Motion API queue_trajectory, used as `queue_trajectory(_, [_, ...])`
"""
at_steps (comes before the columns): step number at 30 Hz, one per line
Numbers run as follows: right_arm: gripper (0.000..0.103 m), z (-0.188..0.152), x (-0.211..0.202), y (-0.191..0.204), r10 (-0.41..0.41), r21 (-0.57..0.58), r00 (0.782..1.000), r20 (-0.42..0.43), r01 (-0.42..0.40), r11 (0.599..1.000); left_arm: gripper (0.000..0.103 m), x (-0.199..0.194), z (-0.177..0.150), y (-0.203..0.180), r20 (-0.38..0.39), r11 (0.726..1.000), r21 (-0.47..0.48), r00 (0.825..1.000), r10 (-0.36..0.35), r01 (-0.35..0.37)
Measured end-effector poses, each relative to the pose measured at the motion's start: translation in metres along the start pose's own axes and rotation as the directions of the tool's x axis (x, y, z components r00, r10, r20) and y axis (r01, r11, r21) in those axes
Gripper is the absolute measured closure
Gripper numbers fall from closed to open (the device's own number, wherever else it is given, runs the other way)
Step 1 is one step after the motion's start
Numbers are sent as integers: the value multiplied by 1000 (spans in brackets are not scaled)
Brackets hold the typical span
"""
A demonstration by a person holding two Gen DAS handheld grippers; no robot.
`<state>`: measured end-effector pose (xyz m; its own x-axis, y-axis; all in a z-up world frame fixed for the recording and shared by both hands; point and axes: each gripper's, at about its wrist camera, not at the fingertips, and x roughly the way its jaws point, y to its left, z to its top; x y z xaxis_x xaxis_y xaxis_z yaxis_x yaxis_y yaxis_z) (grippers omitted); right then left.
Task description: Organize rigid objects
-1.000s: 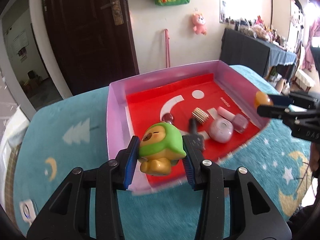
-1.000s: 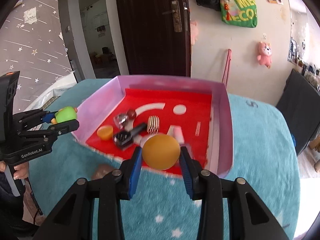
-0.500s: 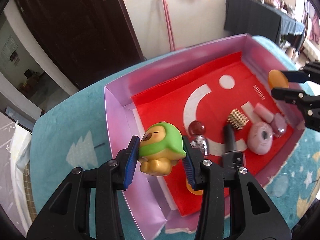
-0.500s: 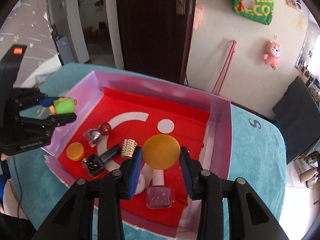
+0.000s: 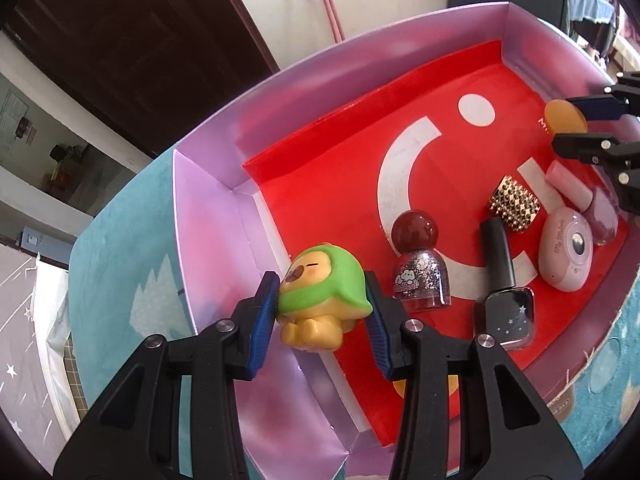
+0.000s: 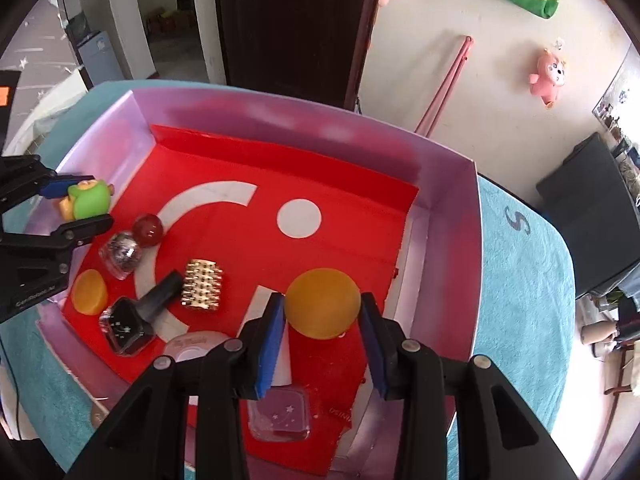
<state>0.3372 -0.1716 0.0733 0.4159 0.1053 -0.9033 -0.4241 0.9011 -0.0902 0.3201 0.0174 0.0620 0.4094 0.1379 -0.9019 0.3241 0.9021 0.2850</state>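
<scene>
Here, inside a shallow box on a teal cloth:

- Nearest, the left gripper (image 5: 322, 312) has its blue pads clamped on a green-hooded toy figure (image 5: 320, 300), held over the box's left wall (image 5: 216, 240).
- Likewise, the right gripper (image 6: 322, 320) grips an orange ball (image 6: 323, 303) between its pads, above the right part of the red floor (image 6: 344, 216).
- Just beyond the figure, on the floor, lie a glitter polish bottle with a dark red cap (image 5: 418, 264), a black polish bottle (image 5: 504, 292) and a pink oval case (image 5: 566, 254).
- A second orange piece (image 6: 89, 292) lies at the near left corner.
- Farther in, a gold studded piece (image 5: 514, 204) rests beside the white arc.
- Beyond the box stand a dark door (image 6: 296, 20) and a wall with a pink plush (image 6: 547, 76).
</scene>
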Motion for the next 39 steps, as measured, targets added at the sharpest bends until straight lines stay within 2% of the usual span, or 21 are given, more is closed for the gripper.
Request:
queue_trajectory(15, [64, 4, 23, 2, -51, -24, 995, -85, 49, 999, 64, 19, 0, -2, -33, 999, 32, 999, -3, 5])
queue_trajectory(28, [64, 6, 27, 8, -81, -52, 992, -97, 77, 996, 62, 14, -3, -10, -29, 999, 41, 999, 17, -15])
queue_trajectory(39, [64, 6, 28, 10, -79, -56, 991, -104, 73, 996, 62, 11, -4, -9, -20, 1000, 31, 1000, 0, 0])
